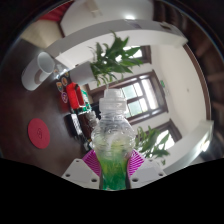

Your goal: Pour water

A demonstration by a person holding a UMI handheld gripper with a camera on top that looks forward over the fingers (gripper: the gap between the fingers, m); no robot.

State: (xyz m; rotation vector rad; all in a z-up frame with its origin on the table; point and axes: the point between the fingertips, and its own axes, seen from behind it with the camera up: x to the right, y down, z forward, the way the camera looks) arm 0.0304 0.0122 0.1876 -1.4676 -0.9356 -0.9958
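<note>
My claw (116, 165) squeezes a clear bottle (113, 135) with green drink low inside. A white cup (46, 64) sits far beyond it, with open room between.

Daylight from the window (143, 95) behind the bottle (113, 140), panes blown out white, so the bottle is backlit with glare through its clear upper half. Strong fisheye: the room's lines bow hard toward the rim. Overall soft, fine detail smeared; far side of the room dim.
</note>
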